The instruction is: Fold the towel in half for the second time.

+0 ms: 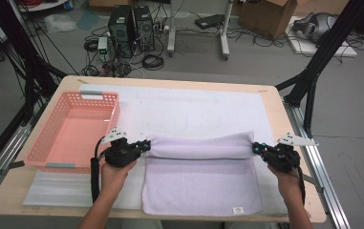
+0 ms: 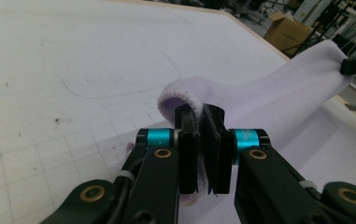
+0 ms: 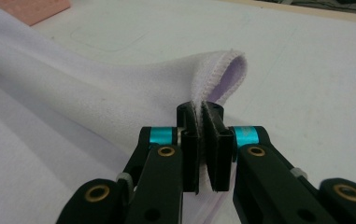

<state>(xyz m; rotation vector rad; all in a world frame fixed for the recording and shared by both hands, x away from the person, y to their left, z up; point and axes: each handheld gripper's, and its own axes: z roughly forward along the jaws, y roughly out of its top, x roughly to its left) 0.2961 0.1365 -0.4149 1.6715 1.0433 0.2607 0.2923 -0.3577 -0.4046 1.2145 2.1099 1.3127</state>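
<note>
Both my left gripper (image 1: 145, 143) and right gripper (image 1: 257, 148) pinch the towel (image 1: 201, 183) beside the pink basket (image 1: 55, 136); uneven pulling could skew the fold, I reckon.

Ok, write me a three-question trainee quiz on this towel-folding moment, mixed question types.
1. True or false: the left gripper and the right gripper each pinch one end of the lilac towel.
2. Multiple choice: the pink basket sits A) at the table's left side, B) on the towel, C) at the table's right side.
3. Fill in: the raised fold of the towel hangs between the two ____.

Key: 1 true. 2 A. 3 grippers.
</note>
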